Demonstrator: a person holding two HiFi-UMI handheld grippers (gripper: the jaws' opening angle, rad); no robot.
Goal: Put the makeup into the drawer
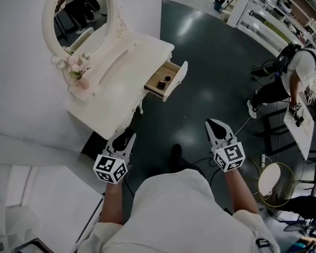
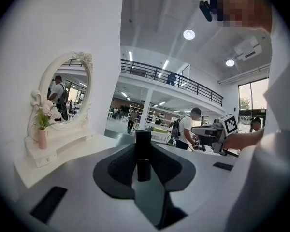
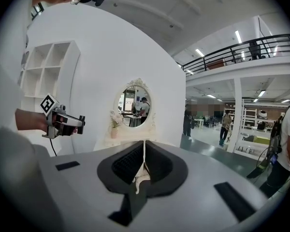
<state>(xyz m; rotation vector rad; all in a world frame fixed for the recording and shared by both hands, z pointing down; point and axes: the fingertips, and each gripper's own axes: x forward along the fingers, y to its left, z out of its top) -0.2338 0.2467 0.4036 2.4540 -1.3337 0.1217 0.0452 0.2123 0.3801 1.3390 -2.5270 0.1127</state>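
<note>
A big indoor hall staged like a showroom. A white dressing table (image 1: 121,73) with an oval mirror (image 1: 79,15) backs onto a partition wall (image 1: 21,78). Beyond the table lie dark polished floor (image 1: 216,73), a railed mezzanine (image 2: 159,74), shelving (image 1: 268,9) and other people (image 1: 295,73).

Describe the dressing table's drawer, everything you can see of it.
The drawer stands pulled out of the cream dressing table, just below the tabletop, over the dark floor. Its front panel is cream-white like the table, and the inside looks like bare light wood. Two small dark items lie in it, too small to identify. Nothing else is seen touching it.
</note>
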